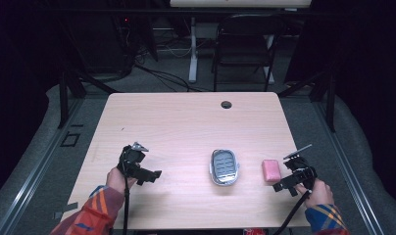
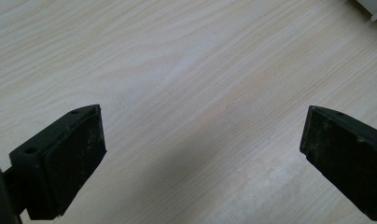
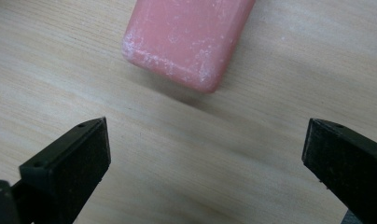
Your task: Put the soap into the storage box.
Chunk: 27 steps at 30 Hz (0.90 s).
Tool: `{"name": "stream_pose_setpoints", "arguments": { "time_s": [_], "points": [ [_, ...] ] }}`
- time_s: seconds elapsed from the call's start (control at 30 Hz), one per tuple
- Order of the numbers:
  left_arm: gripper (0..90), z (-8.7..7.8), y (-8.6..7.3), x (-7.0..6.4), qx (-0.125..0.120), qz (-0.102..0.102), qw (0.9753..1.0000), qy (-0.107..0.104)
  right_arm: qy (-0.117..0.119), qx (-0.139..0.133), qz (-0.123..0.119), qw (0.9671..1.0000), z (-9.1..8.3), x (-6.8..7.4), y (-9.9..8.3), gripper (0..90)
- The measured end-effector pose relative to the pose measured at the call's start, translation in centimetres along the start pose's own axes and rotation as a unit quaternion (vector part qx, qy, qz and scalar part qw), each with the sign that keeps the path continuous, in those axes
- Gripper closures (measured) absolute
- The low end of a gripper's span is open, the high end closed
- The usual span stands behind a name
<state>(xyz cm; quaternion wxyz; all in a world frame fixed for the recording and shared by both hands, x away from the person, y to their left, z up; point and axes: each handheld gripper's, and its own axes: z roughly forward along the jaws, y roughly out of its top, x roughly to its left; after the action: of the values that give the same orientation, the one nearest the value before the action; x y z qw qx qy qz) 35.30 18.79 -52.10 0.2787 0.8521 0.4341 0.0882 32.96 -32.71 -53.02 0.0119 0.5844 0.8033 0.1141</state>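
The right gripper [image 3: 205, 154] is held wide open and empty, just short of the pink soap bar [image 3: 189, 39] lying on the table [image 1: 176, 122] beside the soap dish [image 1: 224, 166]. The jaws should be advanced until the bar's long sides are straddled squarely, then closed gently. The left gripper [image 2: 203, 149] is also spread open, holding nothing.

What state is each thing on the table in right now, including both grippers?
Pink soap bar: lying flat on the table, untouched.
Soap dish: upright, nothing in it.
Left gripper: open, holding nothing.
Right gripper: open, fingers short of the soap.
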Motion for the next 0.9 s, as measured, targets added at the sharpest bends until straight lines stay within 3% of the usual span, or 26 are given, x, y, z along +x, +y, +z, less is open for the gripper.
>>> {"name": "stream_pose_setpoints", "arguments": {
  "time_s": [0.1, 0.2, 0.27, 0.5, 0.57, 0.83, 0.9],
  "points": [
    [0.1, 0.1, -0.2, 0.0, 0.004, -0.003, 1.0, -0.003, -0.001, 0.006, 0.001, 1.0, 0.1, -0.1, 0.1, 1.9],
    [0.1, 0.0, -0.2, 0.0, 0.005, 0.0, 1.0, -0.004, -0.002, -0.002, 0.021, 0.9998, 0.3, -0.2, 0.0, 1.9],
    [0.1, 0.0, -0.3, 0.0, 0.003, 0.002, 1.0, -0.005, 0.001, 0.012, 0.018, 0.9998, 0.3, -0.5, 0.0, 1.7],
    [0.1, 0.3, -0.2, 0.0, 0.012, 0.012, 0.9998, -0.012, 0.002, 0.014, 0.028, 0.9995, 0.1, -0.7, 0.3, 0.0],
    [0.1, 0.2, -0.4, 0.0, 0.011, 0.011, 0.9998, -0.01, -0.008, 0.01, 0.036, 0.9993, -0.5, -0.6, 0.8, 0.0],
    [0.1, 0.0, -0.6, 0.1, 0.011, 0.012, 0.9998, -0.01, 0.003, 0.0, 0.043, 0.9991, -1.1, 0.1, 1.6, 0.0],
    [0.1, 0.4, -0.4, -0.2, 0.02, 0.022, 0.9995, -0.015, 0.003, 0.005, 0.042, 0.9991, -1.1, 0.3, 2.0, 0.0]
  ]
}}
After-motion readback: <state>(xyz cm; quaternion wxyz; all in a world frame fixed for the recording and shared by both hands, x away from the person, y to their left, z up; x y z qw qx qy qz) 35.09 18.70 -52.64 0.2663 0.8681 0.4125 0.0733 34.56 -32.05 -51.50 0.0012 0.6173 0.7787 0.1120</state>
